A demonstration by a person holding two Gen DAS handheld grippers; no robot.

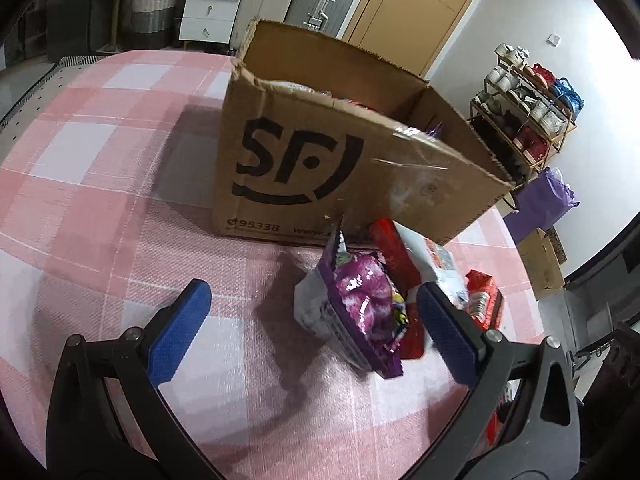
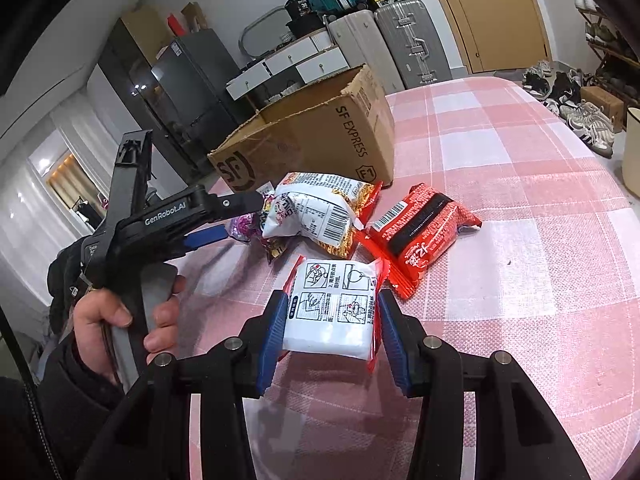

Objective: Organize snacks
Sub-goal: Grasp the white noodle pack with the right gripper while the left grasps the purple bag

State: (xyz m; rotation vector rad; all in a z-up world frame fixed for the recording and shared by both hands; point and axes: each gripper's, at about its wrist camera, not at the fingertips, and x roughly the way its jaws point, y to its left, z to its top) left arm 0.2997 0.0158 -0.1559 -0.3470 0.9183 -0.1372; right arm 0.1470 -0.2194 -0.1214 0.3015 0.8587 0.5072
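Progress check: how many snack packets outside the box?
4: white packet in right gripper, red packet beside it, white-yellow packet near box, purple packet by left gripper. Others may be hidden.

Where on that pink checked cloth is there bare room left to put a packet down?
Bare cloth spreads to the right of the red packet, and also left of the cardboard box in the left view. It is crowded in front of the box, where the packets, including the white noodle packet, lie bunched.

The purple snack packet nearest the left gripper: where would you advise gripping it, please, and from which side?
Grip the purple snack packet across its narrow width, mid-body, from above: it lies lengthwise between the left gripper pads, and other packets crowd its far side.
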